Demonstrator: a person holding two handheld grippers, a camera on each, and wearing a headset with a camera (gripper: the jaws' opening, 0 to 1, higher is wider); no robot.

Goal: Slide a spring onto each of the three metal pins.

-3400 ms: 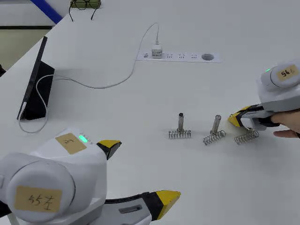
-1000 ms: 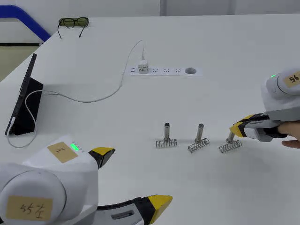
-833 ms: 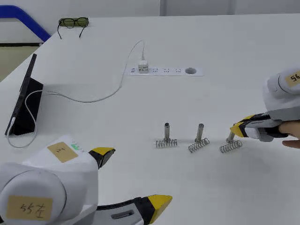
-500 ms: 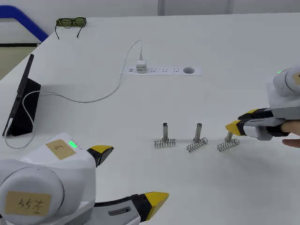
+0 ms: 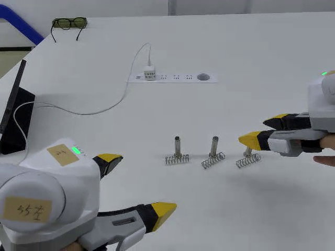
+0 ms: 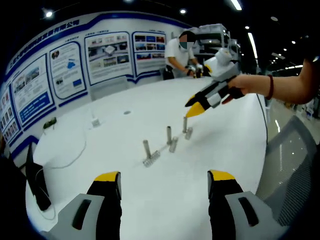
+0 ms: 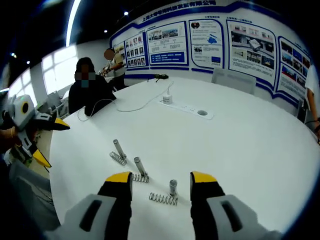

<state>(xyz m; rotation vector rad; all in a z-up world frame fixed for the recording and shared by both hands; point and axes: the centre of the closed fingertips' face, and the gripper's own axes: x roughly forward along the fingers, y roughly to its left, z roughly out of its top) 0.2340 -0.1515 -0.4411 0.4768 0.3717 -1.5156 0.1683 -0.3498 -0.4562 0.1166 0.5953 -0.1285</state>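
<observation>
Pins (image 5: 177, 145) shiny metal; springs (image 5: 177, 159) wire (bright); table (image 5: 261, 209) smooth matt white.

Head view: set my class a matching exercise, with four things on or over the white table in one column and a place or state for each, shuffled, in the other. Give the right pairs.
Things
1. glasses
2. power strip
3. springs
4. right gripper

Places or states
A. open, its tips by the right-most pin
B. lying flat, one at the foot of each of the pins
C. near the far left edge of the table
D. mid-table, with a white plug in it

Pairs: 1-C, 2-D, 3-B, 4-A
</observation>
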